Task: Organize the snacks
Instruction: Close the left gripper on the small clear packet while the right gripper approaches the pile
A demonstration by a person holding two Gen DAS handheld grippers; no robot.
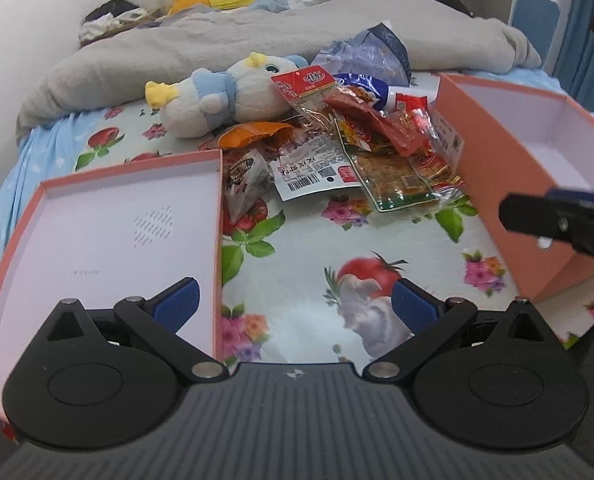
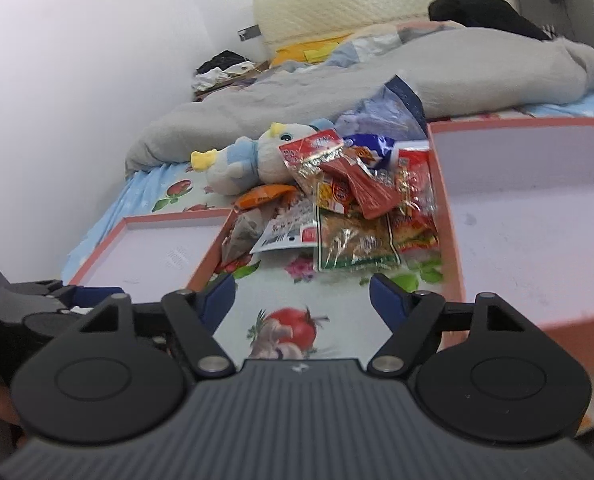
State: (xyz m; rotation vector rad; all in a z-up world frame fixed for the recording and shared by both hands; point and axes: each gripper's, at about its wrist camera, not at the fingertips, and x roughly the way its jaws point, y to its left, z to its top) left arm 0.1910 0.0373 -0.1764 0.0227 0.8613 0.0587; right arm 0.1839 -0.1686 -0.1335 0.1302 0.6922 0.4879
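A heap of snack packets [image 1: 349,140] lies on the flowered bedsheet between two pink boxes; it also shows in the right wrist view [image 2: 349,208]. The shallow pink lid [image 1: 109,232] lies at the left, its white inside up, also seen in the right wrist view [image 2: 157,252]. The deeper pink box [image 1: 537,152] stands at the right [image 2: 537,220]. My left gripper [image 1: 295,304] is open and empty, low over the sheet short of the heap. My right gripper [image 2: 301,296] is open and empty too, and shows at the right edge of the left wrist view [image 1: 557,220].
A white and blue plush toy [image 1: 221,96] lies just behind the heap, touching it. A grey duvet [image 1: 237,40] is bunched across the bed behind. A wall runs along the left side. Blue curtains [image 1: 589,52] hang at the far right.
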